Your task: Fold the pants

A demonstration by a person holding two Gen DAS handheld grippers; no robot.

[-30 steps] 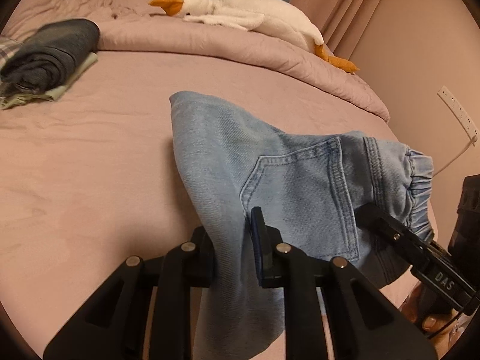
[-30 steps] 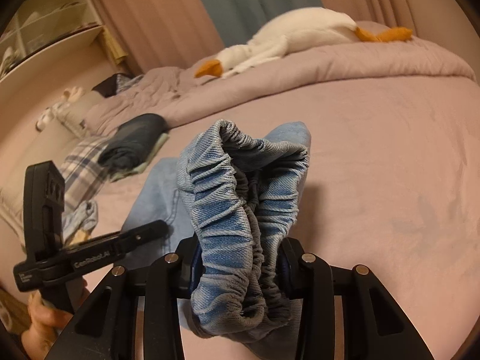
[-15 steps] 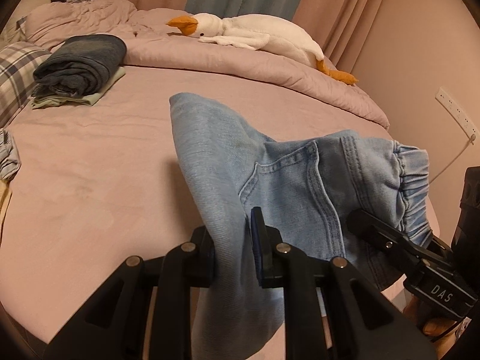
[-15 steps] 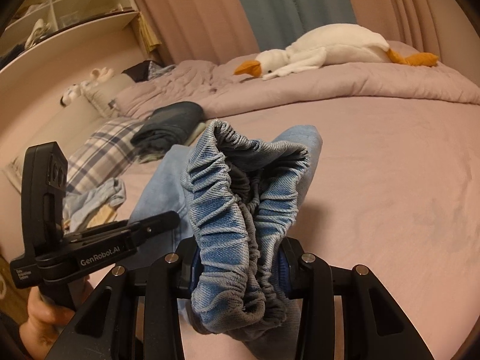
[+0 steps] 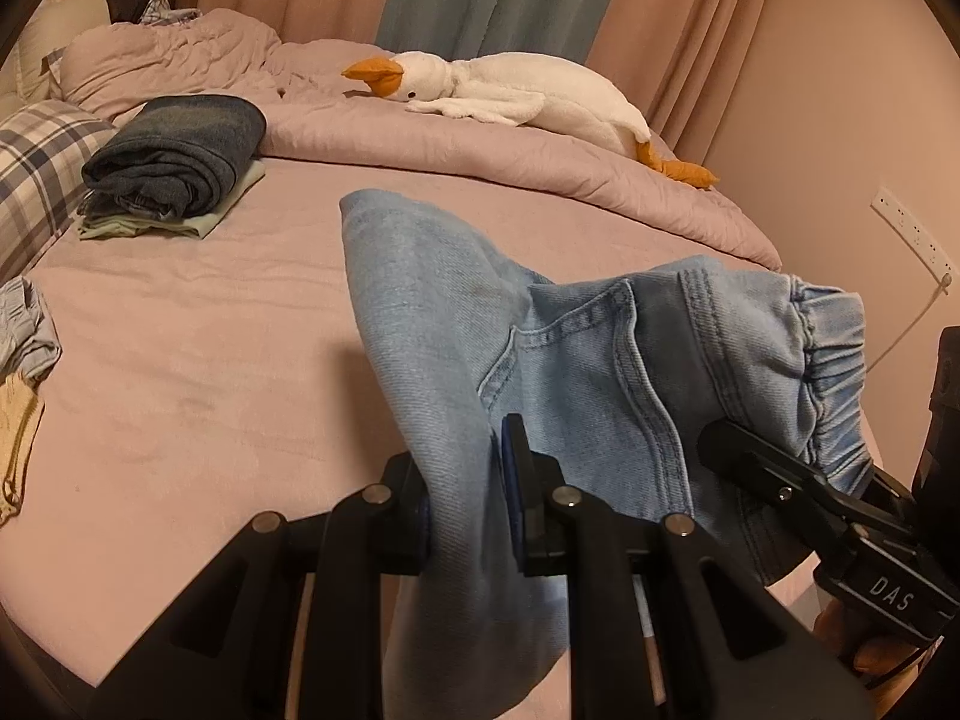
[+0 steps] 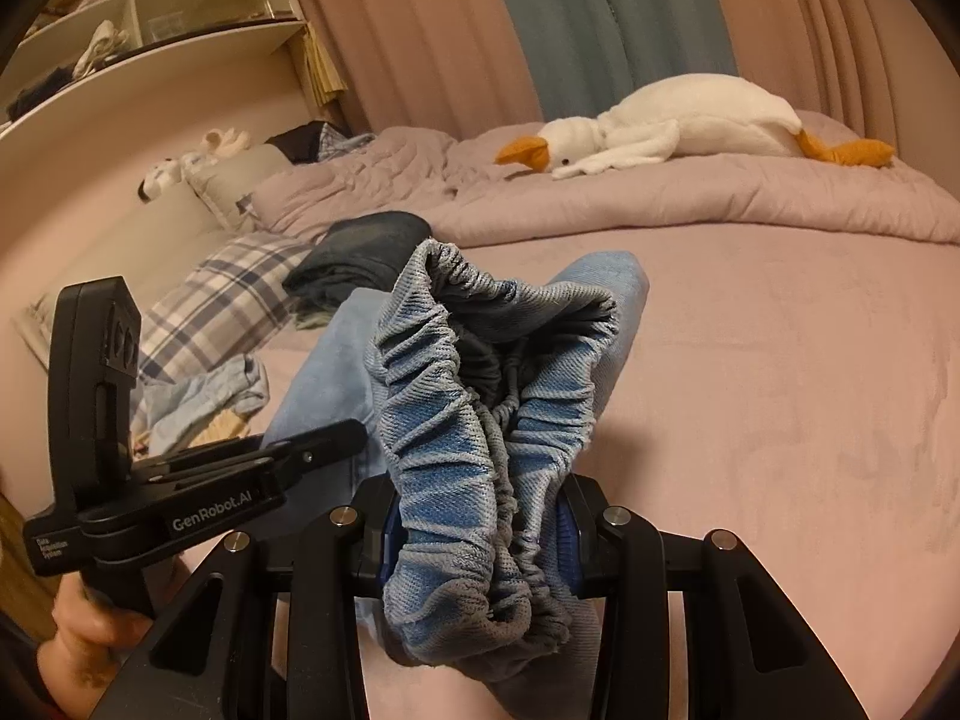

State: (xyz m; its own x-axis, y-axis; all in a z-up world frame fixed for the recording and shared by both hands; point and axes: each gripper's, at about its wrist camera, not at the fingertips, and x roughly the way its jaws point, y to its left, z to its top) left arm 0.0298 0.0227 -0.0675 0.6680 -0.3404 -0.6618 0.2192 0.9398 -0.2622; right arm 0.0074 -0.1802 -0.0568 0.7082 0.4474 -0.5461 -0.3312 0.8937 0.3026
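Note:
Light blue denim pants (image 5: pixel 576 360) with an elastic waistband hang in the air over the pink bed (image 5: pixel 180 372). My left gripper (image 5: pixel 468 504) is shut on a fold of the leg fabric. My right gripper (image 6: pixel 474 534) is shut on the bunched elastic waistband (image 6: pixel 480 420); it also shows in the left wrist view (image 5: pixel 780 480) at the right edge of the pants. My left gripper appears in the right wrist view (image 6: pixel 324 444) at the left, clamped on the pants (image 6: pixel 324 360).
A folded stack of dark clothes (image 5: pixel 174 162) lies at the back left of the bed. A plush goose (image 5: pixel 516 90) rests on the rolled duvet. A plaid pillow (image 5: pixel 36 168) and loose clothes (image 5: pixel 24 336) lie left. A wall socket (image 5: pixel 912 234) is right.
Both grippers have lifted and drawn back with the pants, so more of the bed and the room shows. The grips are unchanged.

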